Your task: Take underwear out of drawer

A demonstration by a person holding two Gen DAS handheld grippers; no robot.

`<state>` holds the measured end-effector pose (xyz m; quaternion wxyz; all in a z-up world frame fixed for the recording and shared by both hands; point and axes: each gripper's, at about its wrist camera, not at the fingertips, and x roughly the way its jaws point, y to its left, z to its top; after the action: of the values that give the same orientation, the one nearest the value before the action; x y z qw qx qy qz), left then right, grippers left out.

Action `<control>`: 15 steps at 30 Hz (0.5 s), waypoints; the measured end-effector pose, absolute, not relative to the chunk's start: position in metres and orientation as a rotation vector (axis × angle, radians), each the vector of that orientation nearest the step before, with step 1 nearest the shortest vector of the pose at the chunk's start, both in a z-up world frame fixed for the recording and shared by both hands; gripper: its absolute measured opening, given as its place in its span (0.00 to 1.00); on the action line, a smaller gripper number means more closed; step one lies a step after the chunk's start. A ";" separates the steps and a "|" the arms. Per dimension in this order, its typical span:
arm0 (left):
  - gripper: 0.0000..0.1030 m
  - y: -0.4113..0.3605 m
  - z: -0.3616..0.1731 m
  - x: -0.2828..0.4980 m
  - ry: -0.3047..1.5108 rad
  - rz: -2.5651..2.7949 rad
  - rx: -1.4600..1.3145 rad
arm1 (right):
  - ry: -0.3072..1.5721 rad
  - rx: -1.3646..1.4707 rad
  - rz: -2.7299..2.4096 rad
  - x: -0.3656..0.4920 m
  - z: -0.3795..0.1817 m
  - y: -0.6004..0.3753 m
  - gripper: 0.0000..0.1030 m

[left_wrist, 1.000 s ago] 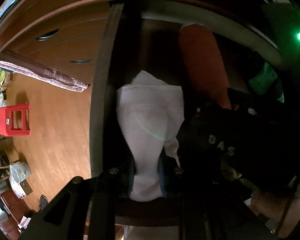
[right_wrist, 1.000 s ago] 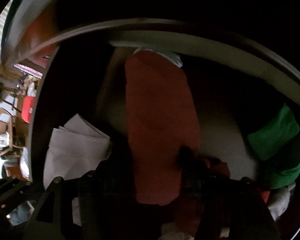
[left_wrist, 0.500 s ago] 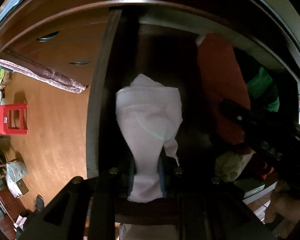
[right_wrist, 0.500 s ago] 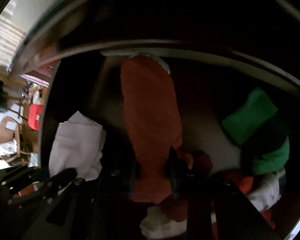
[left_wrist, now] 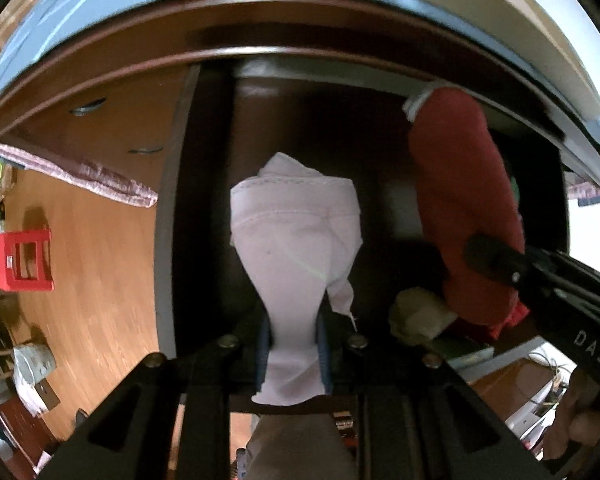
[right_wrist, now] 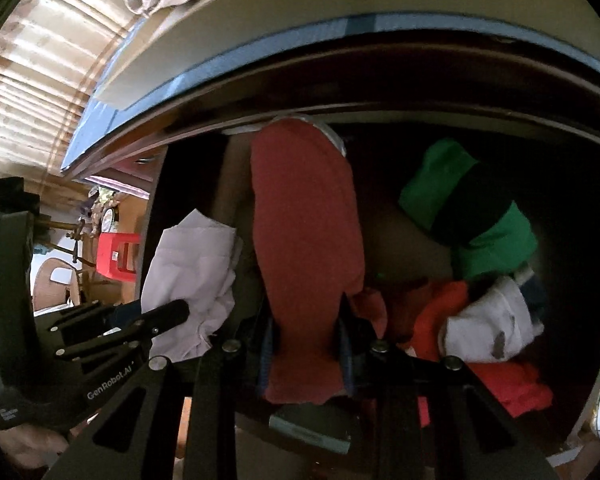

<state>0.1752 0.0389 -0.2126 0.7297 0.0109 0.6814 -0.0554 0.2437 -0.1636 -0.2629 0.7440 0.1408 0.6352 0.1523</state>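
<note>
Already both pieces hung over open drawer (left_wrist: 204,128). Left gripper (left_wrist: 294,344) pinched pale underwear (left_wrist: 296,240); right gripper (right_wrist: 306,344) pinched red underwear (right_wrist: 308,232). Each cloth ran long, away from its gripper toward drawer's far side. More clothes lay right, nearer right gripper.

Two grippers: left gripper (left_wrist: 293,344), right gripper (right_wrist: 306,344).
Held garments, two: one pale pink underwear (left_wrist: 296,236), one red underwear (right_wrist: 306,240).
One open drawer (left_wrist: 168,216).
In drawer: one green-and-black garment (right_wrist: 472,208), one white garment (right_wrist: 488,332), one orange-red heap (right_wrist: 512,388), pieces uncountable.
Two handles (left_wrist: 87,105) on closed fronts.
One red stool (left_wrist: 20,256).
</note>
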 end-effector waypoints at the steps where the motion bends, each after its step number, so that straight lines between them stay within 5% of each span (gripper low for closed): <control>1: 0.17 0.038 -0.210 0.174 1.495 -0.127 0.029 | 1.383 0.304 0.335 0.242 -0.258 -0.165 0.28; 15: 0.17 0.022 -0.162 0.151 1.406 -0.228 0.048 | 1.328 0.404 0.382 0.206 -0.218 -0.203 0.28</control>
<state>0.1506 0.0219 -0.1623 0.7567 0.0220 0.6450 -0.1044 0.2056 -0.2027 -0.2178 0.7520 0.1850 0.6080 0.1749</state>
